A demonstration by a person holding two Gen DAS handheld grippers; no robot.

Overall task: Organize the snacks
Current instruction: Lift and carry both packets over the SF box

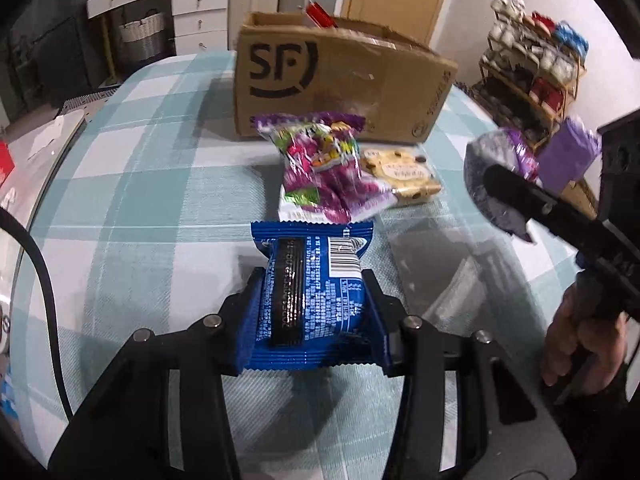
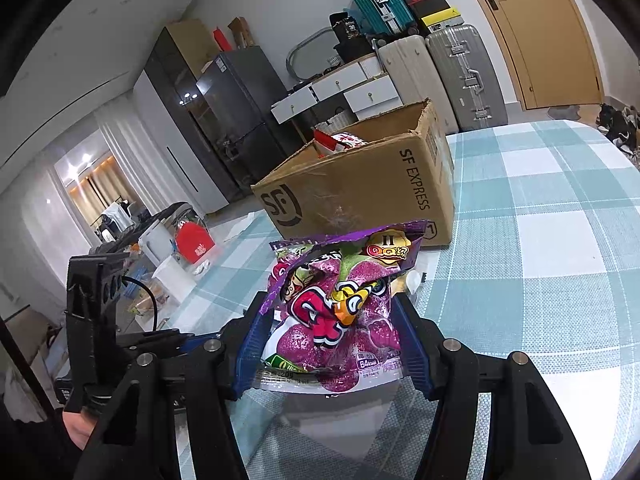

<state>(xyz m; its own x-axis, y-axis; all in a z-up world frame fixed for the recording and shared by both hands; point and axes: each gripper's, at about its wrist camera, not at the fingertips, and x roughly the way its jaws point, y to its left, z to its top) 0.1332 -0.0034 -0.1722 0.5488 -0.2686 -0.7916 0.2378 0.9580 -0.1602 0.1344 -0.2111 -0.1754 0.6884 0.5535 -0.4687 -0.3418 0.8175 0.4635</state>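
Across both views spreads a tabletop (image 1: 140,168) covered in a pale blue and white checked cloth, filling most of each frame.

At upper centre of the left wrist view stands an open cardboard box (image 1: 340,80), printed with a large black SF logo, resting on the cloth. The right wrist view shows the same box at centre, a red and white packet poking out of its open top.

Just below the box, at centre of the left wrist view, lies a small heap of snacks: a purple candy bag (image 1: 332,172) on top of others, and touching its right side a yellow cookie packet (image 1: 404,176).

At lower centre of the left wrist view, the left hand-held gripper (image 1: 314,304) is clenched on a blue snack packet (image 1: 316,276), its blue pads pressing the packet's two sides. The packet's back faces the camera, showing a barcode and a dark seam strip, and it hangs just above the cloth, below the heap.

At lower centre of the right wrist view, the right hand-held gripper (image 2: 332,332) grasps a second purple candy bag (image 2: 340,304) between its pads, crumpled, with the box behind it. The left wrist view shows this gripper at its right edge, carrying the blurred purple bag above the cloth, with a person's hand (image 1: 580,344) around its handle at lower right.
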